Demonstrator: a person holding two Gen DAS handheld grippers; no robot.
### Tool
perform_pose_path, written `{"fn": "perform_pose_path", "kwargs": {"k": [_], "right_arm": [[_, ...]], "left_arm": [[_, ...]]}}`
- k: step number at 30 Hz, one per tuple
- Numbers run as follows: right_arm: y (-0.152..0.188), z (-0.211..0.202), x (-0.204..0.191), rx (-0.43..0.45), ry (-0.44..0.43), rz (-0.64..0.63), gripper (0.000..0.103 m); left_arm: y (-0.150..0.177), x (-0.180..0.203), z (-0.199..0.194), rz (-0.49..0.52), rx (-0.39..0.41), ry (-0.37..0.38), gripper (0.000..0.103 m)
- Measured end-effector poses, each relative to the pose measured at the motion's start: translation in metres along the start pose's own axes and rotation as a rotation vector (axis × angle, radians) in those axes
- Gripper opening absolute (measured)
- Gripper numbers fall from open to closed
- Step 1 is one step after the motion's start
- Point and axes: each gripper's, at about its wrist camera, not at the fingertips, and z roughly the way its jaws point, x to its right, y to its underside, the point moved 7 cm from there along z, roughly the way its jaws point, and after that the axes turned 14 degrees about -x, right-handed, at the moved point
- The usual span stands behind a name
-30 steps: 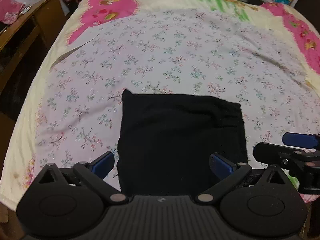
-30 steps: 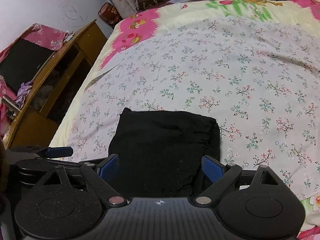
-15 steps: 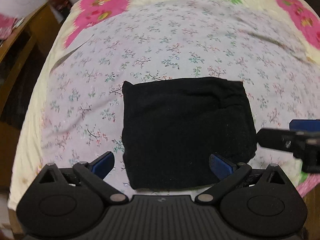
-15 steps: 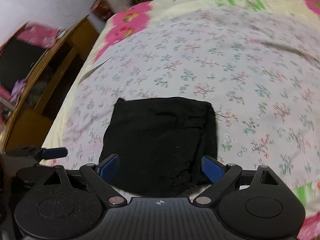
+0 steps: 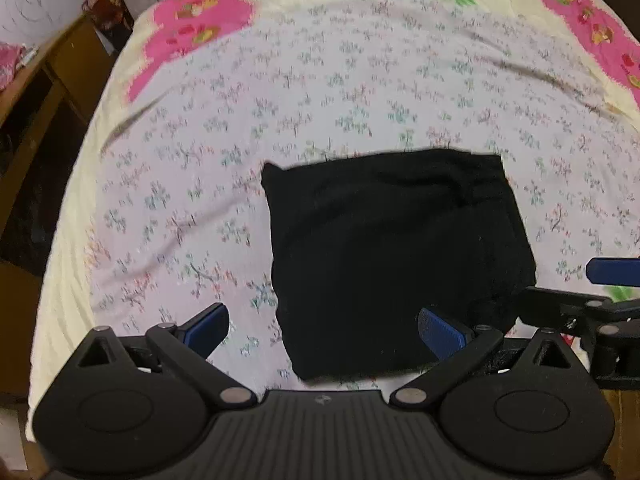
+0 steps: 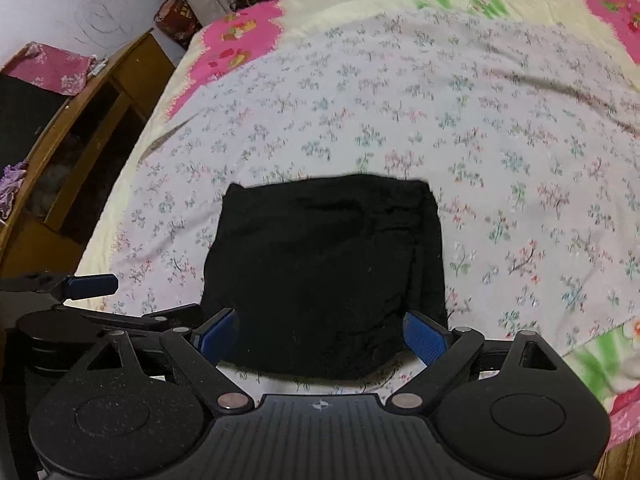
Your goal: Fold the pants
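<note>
Pants folded into a flat black packet, both claws spread wide and holding nothing.

Nearest in each view, the left claw (image 5: 323,330) and the right claw (image 6: 320,334) are held above the near edge of the pants (image 5: 394,264), jaws wide apart, with no cloth caught between them; whether the pads touch the fabric cannot be told. The pants are laid on the flowered bedsheet (image 5: 360,92), close to the near edge of the bed, as a nearly square packet; the long axis, only slightly the longer, is judged to run near to far, with the far edge lying roughly crosswise to the view. Folding is judged to be at its last step or finished. Any next move would call only for smoothing or one more fold, taken from the near edge. Beyond the bed, a wooden shelf (image 6: 92,120) is seen at the left.
</note>
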Motion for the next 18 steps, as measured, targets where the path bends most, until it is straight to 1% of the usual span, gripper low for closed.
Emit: {"fn": "perform_pose_path", "kwargs": {"k": [5, 9, 13, 18], "right_arm": [[0.009, 0.011, -0.009, -0.031, -0.007, -0.001, 0.079], [0.009, 0.009, -0.012, -0.023, 0.001, -0.008, 0.079], [0.011, 0.008, -0.01, -0.019, 0.013, -0.002, 0.079], [0.017, 0.011, -0.007, -0.033, 0.021, 0.02, 0.079]], "left_arm": [[0.008, -0.001, 0.004, 0.022, 0.002, -0.021, 0.103], [0.007, -0.003, 0.005, 0.007, -0.003, 0.001, 0.103], [0.007, 0.002, 0.006, 0.021, 0.001, -0.002, 0.103], [0.011, 0.003, 0.016, 0.031, -0.02, 0.008, 0.103]]}}
